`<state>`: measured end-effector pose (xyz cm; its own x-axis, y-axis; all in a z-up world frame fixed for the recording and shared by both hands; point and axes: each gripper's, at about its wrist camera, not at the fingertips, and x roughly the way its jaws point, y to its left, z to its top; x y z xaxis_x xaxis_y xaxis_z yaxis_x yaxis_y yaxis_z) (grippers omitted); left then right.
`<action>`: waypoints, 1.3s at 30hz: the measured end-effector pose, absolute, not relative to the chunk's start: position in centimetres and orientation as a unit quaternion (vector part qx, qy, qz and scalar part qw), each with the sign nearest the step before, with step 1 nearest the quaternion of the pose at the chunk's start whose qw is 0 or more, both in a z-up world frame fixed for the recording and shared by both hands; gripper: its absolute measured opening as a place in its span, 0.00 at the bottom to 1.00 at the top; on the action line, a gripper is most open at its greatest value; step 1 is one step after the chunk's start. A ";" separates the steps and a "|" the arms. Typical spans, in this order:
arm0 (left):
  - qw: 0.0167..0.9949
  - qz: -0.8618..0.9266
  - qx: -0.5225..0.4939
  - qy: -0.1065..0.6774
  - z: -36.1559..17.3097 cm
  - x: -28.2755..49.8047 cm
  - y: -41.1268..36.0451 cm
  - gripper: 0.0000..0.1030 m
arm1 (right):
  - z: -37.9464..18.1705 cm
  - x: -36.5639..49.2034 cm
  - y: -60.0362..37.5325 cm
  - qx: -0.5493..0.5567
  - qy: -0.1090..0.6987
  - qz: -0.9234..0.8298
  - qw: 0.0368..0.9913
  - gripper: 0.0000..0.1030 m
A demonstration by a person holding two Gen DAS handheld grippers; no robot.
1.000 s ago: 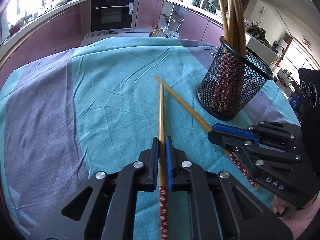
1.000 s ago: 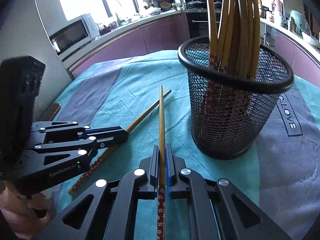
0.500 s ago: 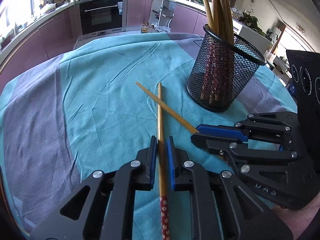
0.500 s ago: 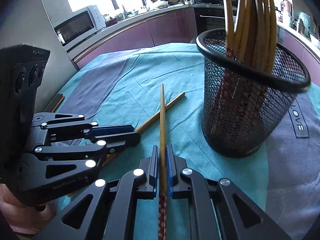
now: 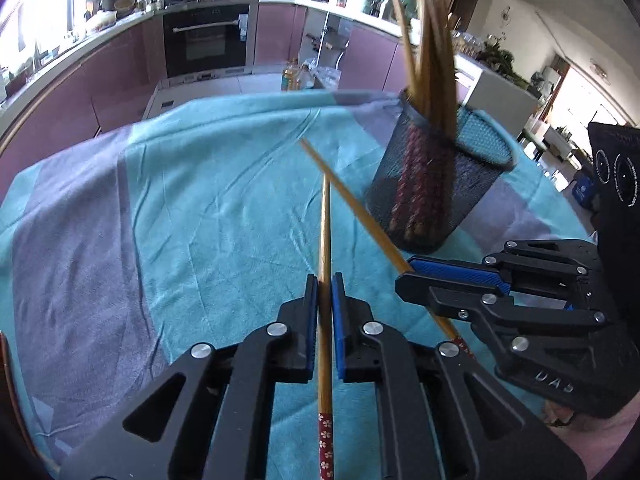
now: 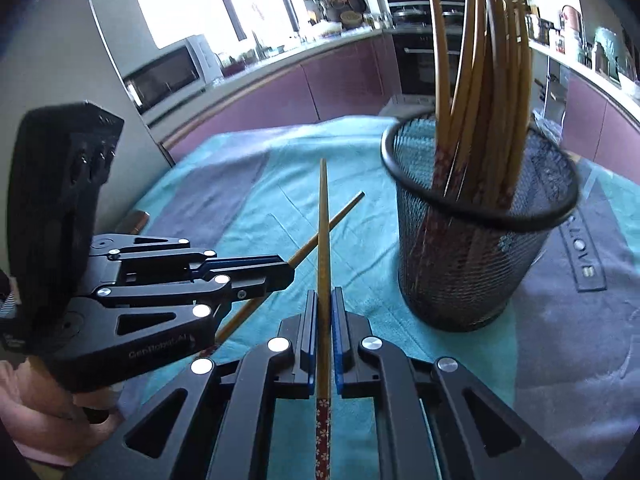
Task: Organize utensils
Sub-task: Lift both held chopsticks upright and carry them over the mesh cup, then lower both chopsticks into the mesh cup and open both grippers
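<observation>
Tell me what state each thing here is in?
Left gripper: shut on a chopstick.
Right gripper: shut on another chopstick.
Mesh holder: upright on the tablecloth, full of chopsticks.
Oven door: closed.

Teal-and-purple tablecloth (image 5: 200,220), built-in oven (image 5: 208,40), microwave (image 6: 168,76) on the counter

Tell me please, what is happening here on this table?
A person is tidying chopsticks into a mesh cup that stands on a teal cloth and already holds a bundle of them. Each hand carries a gripper, and each has its jaws shut on one chopstick. The left gripper holds the left chopstick; the right gripper holds the right chopstick. The two sticks cross in front of the cup, tips pointing away, not yet in it.
</observation>
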<state>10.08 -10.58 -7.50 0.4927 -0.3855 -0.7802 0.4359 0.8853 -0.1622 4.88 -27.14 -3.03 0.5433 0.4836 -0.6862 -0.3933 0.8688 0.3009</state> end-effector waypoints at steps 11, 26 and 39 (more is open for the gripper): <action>0.870 -0.296 -0.004 0.393 -1.9 7.9 -9.9 0.07 | 1.0 2.4 -30.4 0.086 0.350 0.256 0.897 0.06; 0.879 -0.323 -0.028 0.350 2.5 6.5 -9.6 0.07 | 4.1 1.3 -33.2 0.099 0.300 0.247 0.916 0.06; 0.881 -0.335 -0.035 0.331 4.0 6.7 -9.9 0.07 | 5.2 2.1 -34.3 0.100 0.283 0.234 0.925 0.06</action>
